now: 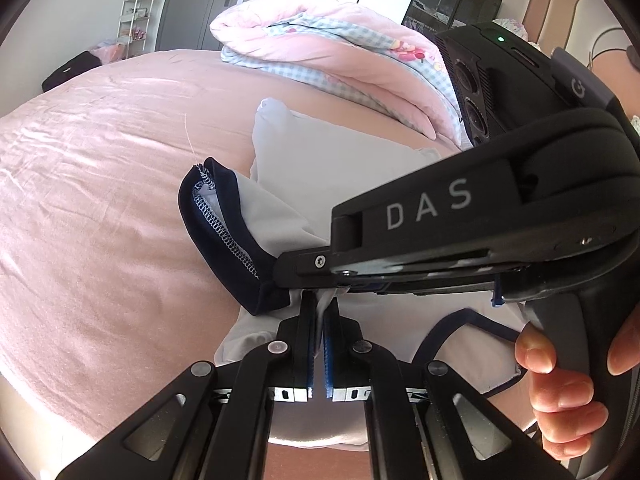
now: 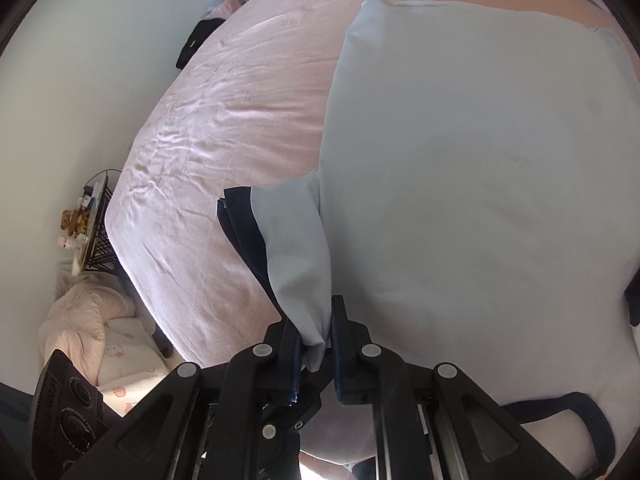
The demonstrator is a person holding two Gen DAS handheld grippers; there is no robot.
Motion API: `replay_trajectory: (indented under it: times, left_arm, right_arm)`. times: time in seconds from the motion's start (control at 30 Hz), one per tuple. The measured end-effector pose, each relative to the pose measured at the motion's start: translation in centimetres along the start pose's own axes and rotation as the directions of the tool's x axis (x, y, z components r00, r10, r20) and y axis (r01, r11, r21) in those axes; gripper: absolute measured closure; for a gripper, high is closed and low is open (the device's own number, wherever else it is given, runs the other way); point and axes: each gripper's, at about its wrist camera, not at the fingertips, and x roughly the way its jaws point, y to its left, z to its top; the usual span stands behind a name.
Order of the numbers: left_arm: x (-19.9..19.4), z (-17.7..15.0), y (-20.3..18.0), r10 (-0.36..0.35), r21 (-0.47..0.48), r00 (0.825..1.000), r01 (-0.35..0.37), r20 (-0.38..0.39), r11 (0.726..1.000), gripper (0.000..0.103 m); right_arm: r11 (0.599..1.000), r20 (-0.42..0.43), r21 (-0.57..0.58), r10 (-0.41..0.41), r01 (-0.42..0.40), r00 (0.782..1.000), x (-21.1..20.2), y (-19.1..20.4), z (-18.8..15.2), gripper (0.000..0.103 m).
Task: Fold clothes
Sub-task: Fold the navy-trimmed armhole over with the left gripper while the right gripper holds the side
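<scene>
A pale blue T-shirt (image 2: 460, 160) with navy trim lies spread on the pink bed sheet (image 1: 88, 200). Its navy-cuffed sleeve (image 1: 224, 224) is lifted and folded in over the body. My right gripper (image 2: 316, 336) is shut on that sleeve near the shoulder, with cloth bunched between its pads. In the left wrist view the right gripper (image 1: 288, 276) crosses from the right, held by a hand (image 1: 568, 380). Just below it my left gripper (image 1: 320, 320) is shut on a thin fold of the shirt. The navy neckline (image 1: 460, 324) lies to the right.
A folded pink and checked quilt (image 1: 320, 48) sits at the far side of the bed. A white shelf rack (image 1: 134, 16) and a black bag (image 1: 68, 74) stand beyond the bed. A black wire basket (image 2: 96, 232) and pink bedding (image 2: 88, 320) lie beside the bed's edge.
</scene>
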Motion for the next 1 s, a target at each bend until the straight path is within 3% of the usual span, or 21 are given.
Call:
replay_trajectory:
  times: [0.27,0.5,0.67,0.83,1.0]
  left_arm:
    - [-0.2,0.8,0.9,-0.002,-0.035,1.0,0.001,-0.017,0.999,0.1]
    - [0.7,2.0,1.3,0.006,-0.03,1.0,-0.007,-0.027,1.0,0.1]
    - [2.0,-0.2,0.0,0.013,-0.024,0.999,-0.014,-0.034,1.0,0.1]
    - [2.9,0.2,0.8,0.016,-0.044,0.999,-0.019,-0.05,0.999,0.1]
    - [3.9,0.9,1.2,-0.005,-0.081,0.993,-0.004,-0.115,0.997,0.1]
  right_arm:
    - [0.995,0.04,0.067,0.071,-0.073,0.997,-0.8,-1.2,0.7,0.093]
    - [0.994,0.08,0.095,0.048,-0.055,0.996,-1.9,-2.4,1.1,0.094]
    - [0.991,0.104,0.126,0.039,-0.052,0.994,-2.4,-3.8,1.1,0.094]
    - [0.986,0.107,0.159,0.034,-0.051,0.994,-2.5,-5.1,1.0,0.094]
    - [0.99,0.083,0.127,0.056,-0.066,0.995,-2.0,-4.8,0.6,0.094]
